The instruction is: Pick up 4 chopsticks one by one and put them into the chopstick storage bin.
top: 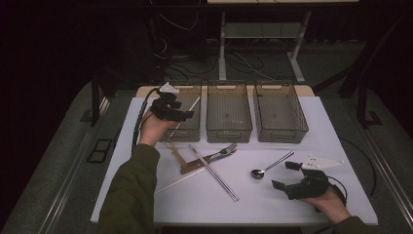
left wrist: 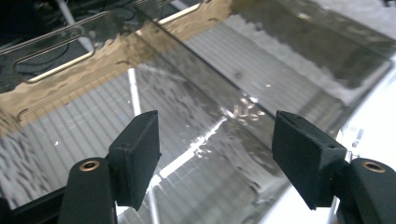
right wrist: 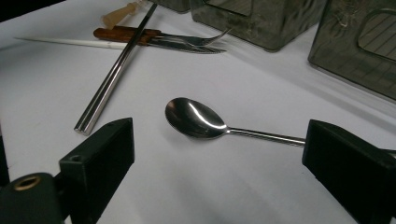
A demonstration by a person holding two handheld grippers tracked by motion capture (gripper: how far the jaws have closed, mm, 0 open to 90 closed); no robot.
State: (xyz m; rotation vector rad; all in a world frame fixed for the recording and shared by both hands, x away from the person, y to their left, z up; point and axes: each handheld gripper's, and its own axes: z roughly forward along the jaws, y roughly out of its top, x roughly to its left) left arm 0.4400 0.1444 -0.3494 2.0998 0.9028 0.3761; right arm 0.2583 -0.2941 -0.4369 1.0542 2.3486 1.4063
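Near the table's (top: 146, 204) front right corner, the right gripper (top: 289, 176) rests with jaws spread wide and empty, the spoon (top: 265, 168) lying just beyond them. Farther back, the left gripper (top: 187, 115) hovers over the left bin (top: 187, 132), jaws apart and empty; a white chopstick (top: 189, 113) lies inside that bin.

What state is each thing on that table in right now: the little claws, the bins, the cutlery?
left gripper: open, holding nothing, over the left bin.
right gripper: open, empty, near the spoon.
left bin: one white chopstick inside, leaning.
middle bin: no cutlery in it.
right bin: no cutlery in it.
spoon: lying on the table, bowl up.
metal chopsticks: lying across the fork.
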